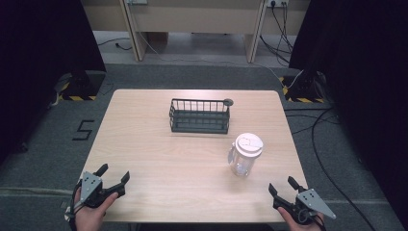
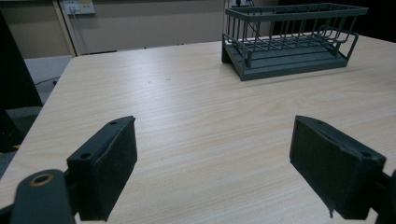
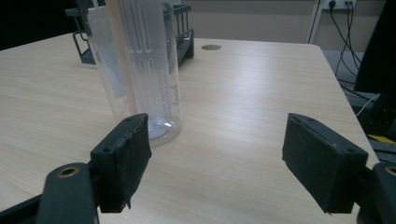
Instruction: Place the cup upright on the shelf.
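Standing toward the right edge of the pale wood-grain table (image 1: pixel 144 144), the tall clear plastic cup with a white lid (image 1: pixel 245 154) looks smooth and top-heavy; a glancing approach could tip it. Behind it sits the dark wire basket (image 1: pixel 199 116). The left tool (image 1: pixel 111 180) and right tool (image 1: pixel 283 188) rest at the near corners, jaws spread, empty.

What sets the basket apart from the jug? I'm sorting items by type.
The basket is dark wire, open-topped and low; the jug is clear plastic, tall, capped by a white lid. The basket sits farther back, the jug nearer the right gripper. Both stand upright, untouched.
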